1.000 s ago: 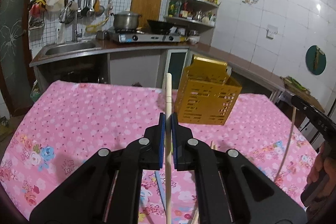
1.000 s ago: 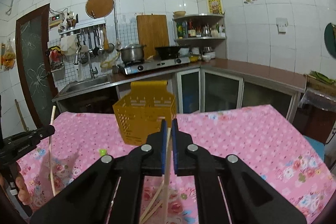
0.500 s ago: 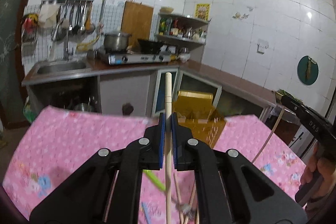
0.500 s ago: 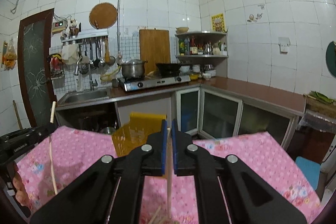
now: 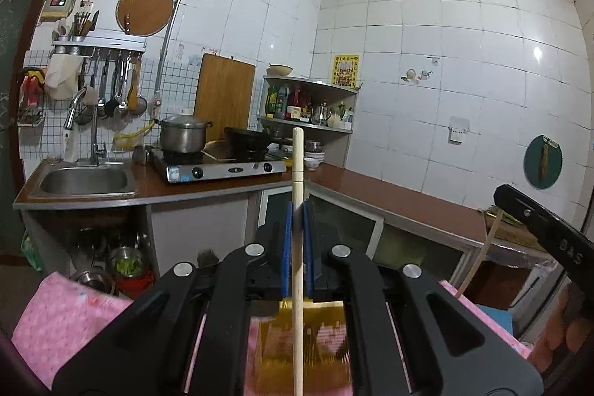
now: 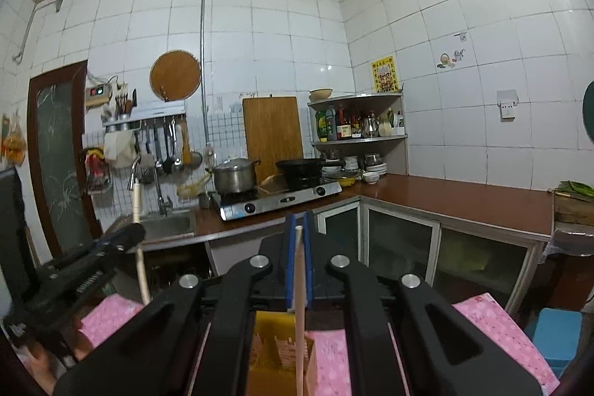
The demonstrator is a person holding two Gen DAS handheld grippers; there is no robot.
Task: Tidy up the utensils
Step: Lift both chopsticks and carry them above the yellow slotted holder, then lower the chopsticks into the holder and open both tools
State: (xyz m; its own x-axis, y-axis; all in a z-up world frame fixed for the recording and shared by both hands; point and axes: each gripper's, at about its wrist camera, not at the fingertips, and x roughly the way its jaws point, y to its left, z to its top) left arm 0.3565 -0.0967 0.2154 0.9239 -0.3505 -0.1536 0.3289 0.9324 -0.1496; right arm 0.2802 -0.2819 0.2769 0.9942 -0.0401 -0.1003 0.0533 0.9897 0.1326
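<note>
Above the yellow basket [image 5: 308,340], both tongs pinch a chopstick each, held upright.

Left gripper [image 5: 297,221] is pressed tight on a pale chopstick [image 5: 297,173] whose lower end hangs down in front of the basket; right gripper [image 6: 298,236] clamps a second chopstick [image 6: 299,284] the same way, its tip dangling over the basket's open top [image 6: 282,347] on the pink tablecloth [image 6: 497,329]. My worry is the thin sticks: gripped at one narrow spot, either could swing or slip through the pads, and a tip that meets the basket's rim would jam or tip the light basket over. The two grippers sit close together, so they might knock each other as both sticks go down. Behind are the stove [image 5: 222,169] and sink [image 5: 83,180], well apart.
</note>
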